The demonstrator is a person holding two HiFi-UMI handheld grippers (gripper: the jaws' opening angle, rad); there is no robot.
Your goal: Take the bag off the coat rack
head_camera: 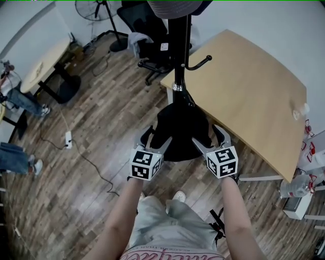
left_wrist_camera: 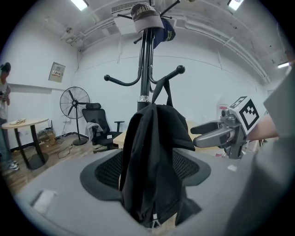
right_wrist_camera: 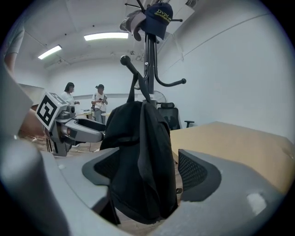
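Observation:
A black bag [head_camera: 177, 134] hangs by its strap [left_wrist_camera: 161, 90] from a hook [left_wrist_camera: 179, 70] of the black coat rack [head_camera: 177, 51]. My left gripper [head_camera: 155, 138] reaches in from the bag's left side and my right gripper [head_camera: 209, 138] from its right. In the left gripper view the bag [left_wrist_camera: 154, 161] fills the space between the open jaws and its cloth lies against both pads. In the right gripper view the bag [right_wrist_camera: 140, 161] hangs between the open jaws, against the left pad, with a small gap at the right pad [right_wrist_camera: 198, 173].
A wooden table [head_camera: 244, 86] stands just right of the rack. Behind it are an office chair [head_camera: 147, 30] and a fan [head_camera: 96, 7]. Caps [right_wrist_camera: 156, 16] top the rack. A power strip [head_camera: 67, 139] with cable lies on the floor at left. Two people [right_wrist_camera: 99, 103] stand far back.

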